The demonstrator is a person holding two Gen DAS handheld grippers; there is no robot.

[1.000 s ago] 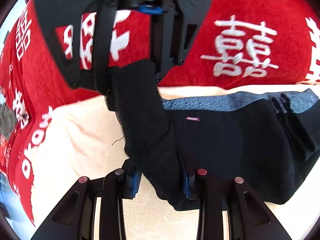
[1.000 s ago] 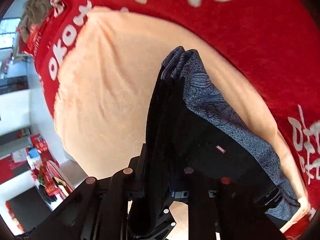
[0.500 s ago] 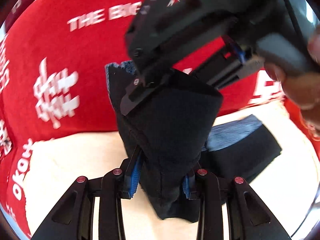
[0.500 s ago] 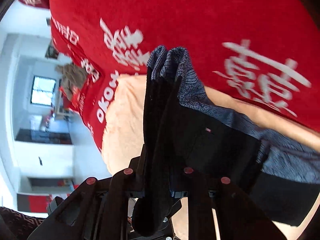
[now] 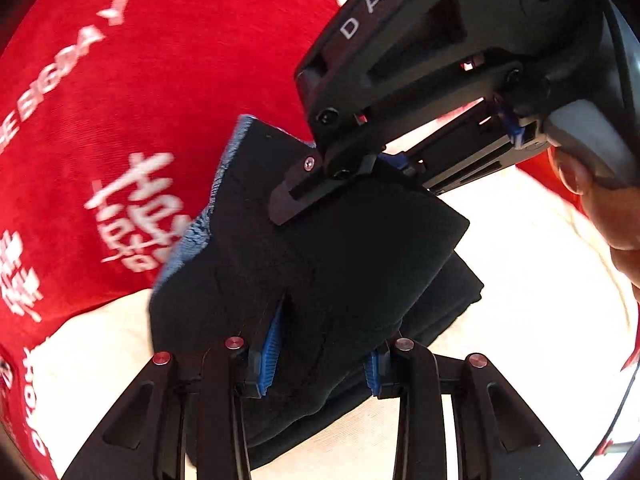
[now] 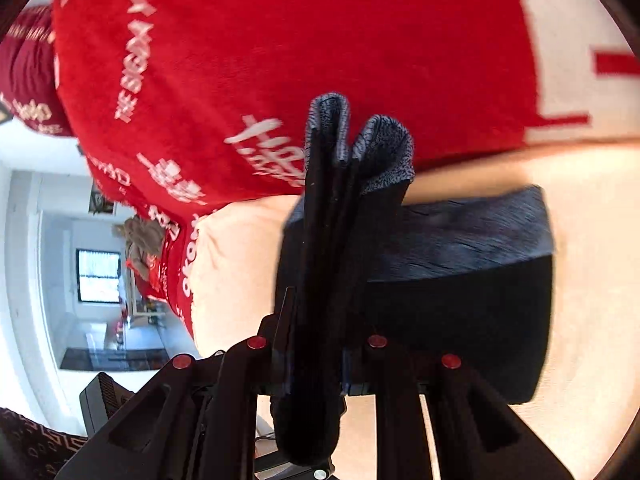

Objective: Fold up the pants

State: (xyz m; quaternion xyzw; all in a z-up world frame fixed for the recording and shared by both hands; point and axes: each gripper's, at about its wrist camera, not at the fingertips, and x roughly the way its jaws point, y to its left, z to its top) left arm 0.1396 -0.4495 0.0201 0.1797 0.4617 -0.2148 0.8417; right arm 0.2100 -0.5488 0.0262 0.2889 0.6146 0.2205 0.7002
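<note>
- Both grippers have carried the pants (image 5: 328, 264) upper part across over the rest lying on the cream blanket (image 5: 540, 280).
- Left gripper (image 5: 320, 364) and right gripper (image 6: 316, 364) each pinch black cloth.
- Folded stack lies right of both.

Home interior: red printed blanket (image 6: 280, 60) over cream bedding (image 6: 240, 264); left of frame, white-walled room with window (image 6: 98, 276).
</note>
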